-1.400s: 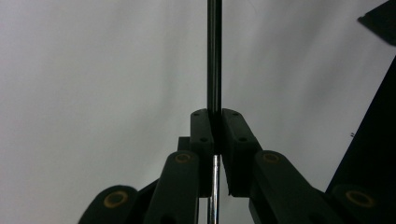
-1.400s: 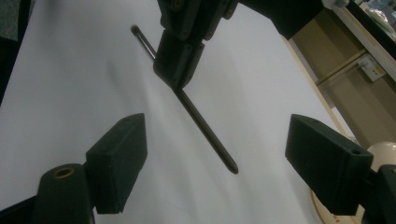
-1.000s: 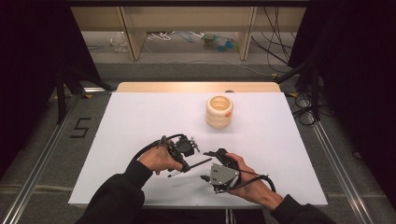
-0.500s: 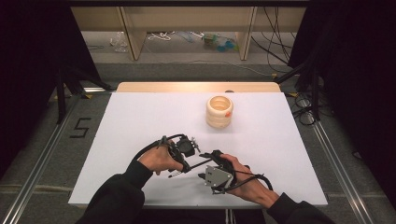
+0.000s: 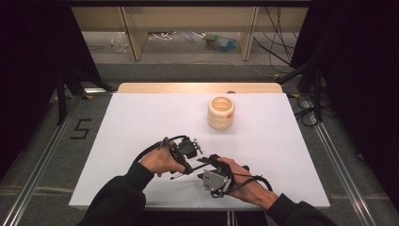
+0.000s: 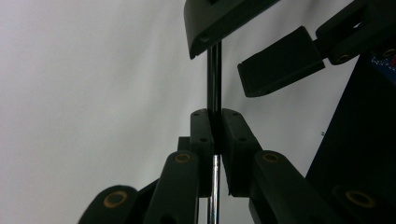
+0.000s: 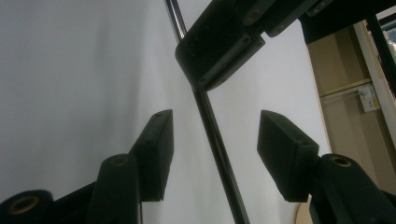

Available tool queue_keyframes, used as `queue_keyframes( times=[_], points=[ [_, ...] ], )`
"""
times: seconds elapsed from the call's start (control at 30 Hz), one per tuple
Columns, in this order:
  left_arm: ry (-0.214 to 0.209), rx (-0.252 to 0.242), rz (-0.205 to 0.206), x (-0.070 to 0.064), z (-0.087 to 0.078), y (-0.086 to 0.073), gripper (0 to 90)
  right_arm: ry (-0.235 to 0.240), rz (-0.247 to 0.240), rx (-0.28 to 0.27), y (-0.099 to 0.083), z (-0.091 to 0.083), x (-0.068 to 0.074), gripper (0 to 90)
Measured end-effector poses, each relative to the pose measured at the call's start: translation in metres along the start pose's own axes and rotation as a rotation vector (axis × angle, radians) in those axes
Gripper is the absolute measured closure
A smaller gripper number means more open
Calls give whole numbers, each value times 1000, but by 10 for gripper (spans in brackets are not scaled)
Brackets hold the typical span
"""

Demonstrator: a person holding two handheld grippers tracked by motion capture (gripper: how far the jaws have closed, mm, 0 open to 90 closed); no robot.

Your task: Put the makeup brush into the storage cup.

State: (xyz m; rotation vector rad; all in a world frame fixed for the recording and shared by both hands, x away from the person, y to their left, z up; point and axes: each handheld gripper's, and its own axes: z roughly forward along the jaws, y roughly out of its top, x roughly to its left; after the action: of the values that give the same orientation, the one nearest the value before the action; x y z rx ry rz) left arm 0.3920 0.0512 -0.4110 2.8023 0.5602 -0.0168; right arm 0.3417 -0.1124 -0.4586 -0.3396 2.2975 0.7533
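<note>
Near counter's front edge, well short of the ring stack (image 5: 220, 113):
Left tongs (image 6: 213, 135): pinching thin rod (image 6: 214, 79), steadying it.
Right tongs (image 7: 212, 149): spread, straddling rod, likely for handover.

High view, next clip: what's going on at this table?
A person holds two grippers low over the white table. The left gripper is shut on a thin dark rod. The right gripper has its jaws open on either side of that rod, not gripping it. A cream ringed container stands apart, farther back.
</note>
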Motion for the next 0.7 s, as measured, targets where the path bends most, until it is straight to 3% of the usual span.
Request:
queue_keyframes(
  times=[0.33,0.47,0.63,0.7],
  points=[
    [0,1,4,-2,0,1,838,8,-56,5,3,3,0,556],
    [0,-2,1,-1,0,0,838,-3,-37,18,4,3,2,571],
    [-6,1,8,-2,0,1,837,7,-69,14,6,4,1,599],
    [-5,-2,6,-2,0,1,838,8,-42,33,6,4,3,608]
  ],
)
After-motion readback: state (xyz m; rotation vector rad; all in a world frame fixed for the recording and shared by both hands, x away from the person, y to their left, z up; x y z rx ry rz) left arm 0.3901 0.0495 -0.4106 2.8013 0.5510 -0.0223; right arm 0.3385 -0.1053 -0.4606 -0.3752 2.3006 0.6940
